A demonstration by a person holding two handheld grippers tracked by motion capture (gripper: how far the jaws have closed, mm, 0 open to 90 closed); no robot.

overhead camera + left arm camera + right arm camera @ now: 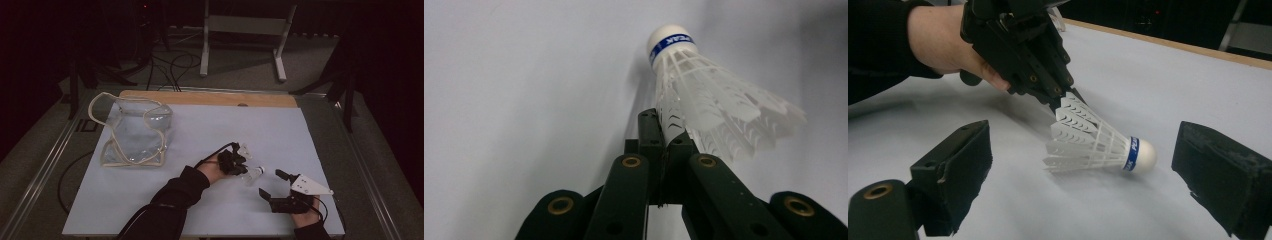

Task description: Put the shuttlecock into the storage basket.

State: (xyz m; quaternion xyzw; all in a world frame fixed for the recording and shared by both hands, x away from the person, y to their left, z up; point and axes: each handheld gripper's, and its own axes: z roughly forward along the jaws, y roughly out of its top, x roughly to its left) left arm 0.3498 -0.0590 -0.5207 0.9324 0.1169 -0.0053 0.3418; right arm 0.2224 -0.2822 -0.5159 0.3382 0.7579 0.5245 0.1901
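Shuttlecock (1095,142) with a white feathered skirt and a blue-banded cork lies at the centre of the right gripper view, cork toward the right, with the rim of its skirt pinched between the tips of the left gripper (1068,97), whose jaws are pressed together on the feathers. In the left gripper view the same shuttlecock (704,100) rises from the closed black jaws toward the upper right, and the lettering on its blue band is partly cut off by the curve. In the high view it is a small pale shape (254,175) just right of centre in the lower half, too small to make out in detail, with the left gripper (240,167) beside it. A second pale object (245,149) just above that gripper is partly hidden behind it and cannot be identified.

The right gripper (272,186) rests at the lower right of the high view, its jaws standing wide apart with nothing between the pads; in its own view the two jaws frame the shuttlecock from either side without touching it.

A clear plastic pouch (132,131) with beige trim sits at the left of the table, mouth gaping; whether anything is inside it cannot be told.

The table top (280,125) is a pale sheet with a wooden edge (210,98) along the far side. Beyond it the room is dark, with cables (172,67) on the floor and a pale metal frame (245,30) at the top centre.
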